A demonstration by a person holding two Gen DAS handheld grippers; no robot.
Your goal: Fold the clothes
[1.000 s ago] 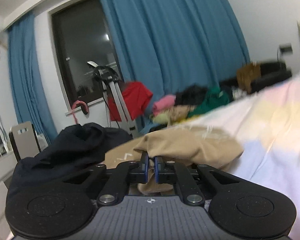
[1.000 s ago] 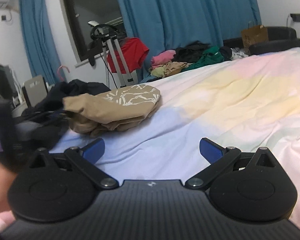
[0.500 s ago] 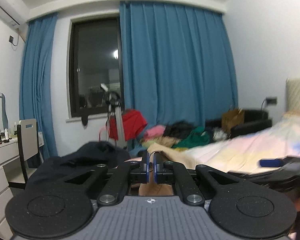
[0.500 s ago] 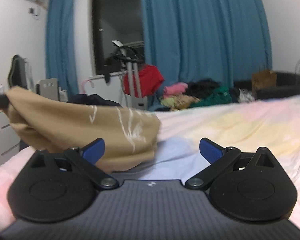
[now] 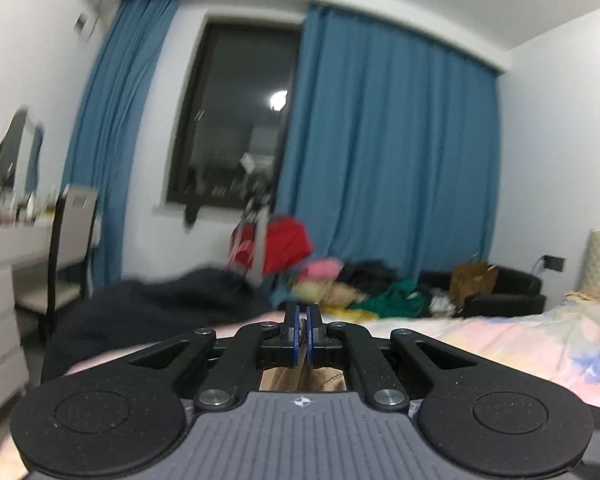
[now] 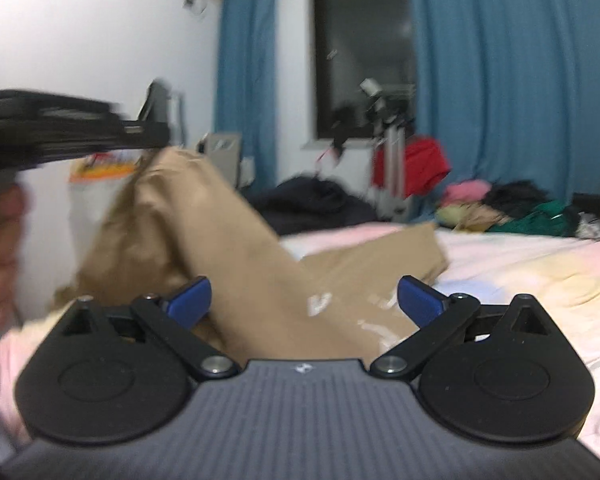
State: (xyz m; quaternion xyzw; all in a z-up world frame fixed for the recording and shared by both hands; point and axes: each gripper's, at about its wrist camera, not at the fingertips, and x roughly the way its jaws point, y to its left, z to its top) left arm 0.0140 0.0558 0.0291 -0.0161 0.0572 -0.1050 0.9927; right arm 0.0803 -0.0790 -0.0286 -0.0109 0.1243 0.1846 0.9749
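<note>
My left gripper [image 5: 302, 336] is shut on a tan garment with white marks; a bit of the cloth [image 5: 300, 378] shows under its closed fingers. In the right wrist view the left gripper [image 6: 156, 134] holds the tan garment [image 6: 204, 240] up high at the left, and the cloth hangs down onto the pastel bed [image 6: 520, 264]. My right gripper [image 6: 304, 300] is open and empty, just in front of the hanging cloth, low over the bed.
A dark clothes heap [image 5: 172, 300] lies at the bed's far left edge. A pile of coloured clothes [image 5: 360, 288] and a black sofa [image 5: 500, 292] stand by the blue curtains. A stand with a red garment [image 6: 412, 164], a chair [image 5: 74, 216] and a white dresser [image 5: 0, 248] are at left.
My left gripper has lifted the tan garment off the bed and raised it high. The cloth now hangs unfurled before the open right gripper, which has tilted upward.
</note>
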